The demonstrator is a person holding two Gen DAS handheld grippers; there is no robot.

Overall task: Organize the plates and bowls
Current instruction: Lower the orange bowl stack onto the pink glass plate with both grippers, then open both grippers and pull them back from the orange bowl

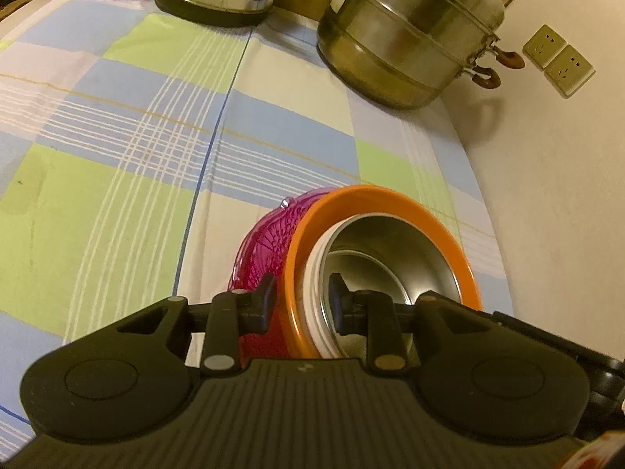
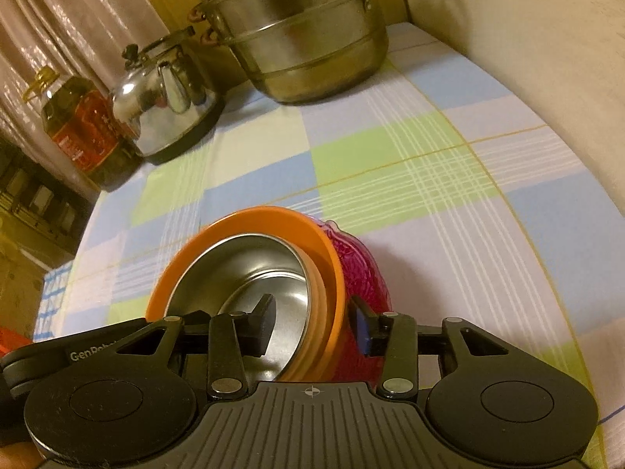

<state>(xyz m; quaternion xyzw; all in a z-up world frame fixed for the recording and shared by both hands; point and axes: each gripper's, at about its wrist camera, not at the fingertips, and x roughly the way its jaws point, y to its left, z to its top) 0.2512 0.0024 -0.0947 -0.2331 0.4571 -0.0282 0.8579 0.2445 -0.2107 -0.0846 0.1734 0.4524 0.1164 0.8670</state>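
Checked tablecloth (image 1: 117, 136), big steamer pot (image 2: 297, 35) upper centre. Your left gripper (image 1: 300, 299) and right gripper (image 2: 312, 322) each clamp the nested stack low centre: steel bowl (image 2: 250, 273) in orange bowl (image 1: 390, 199) in pink bowl (image 2: 359, 269).

Steamer pot (image 2: 300, 35), kettle (image 2: 164, 97), oil bottle (image 2: 82, 125)
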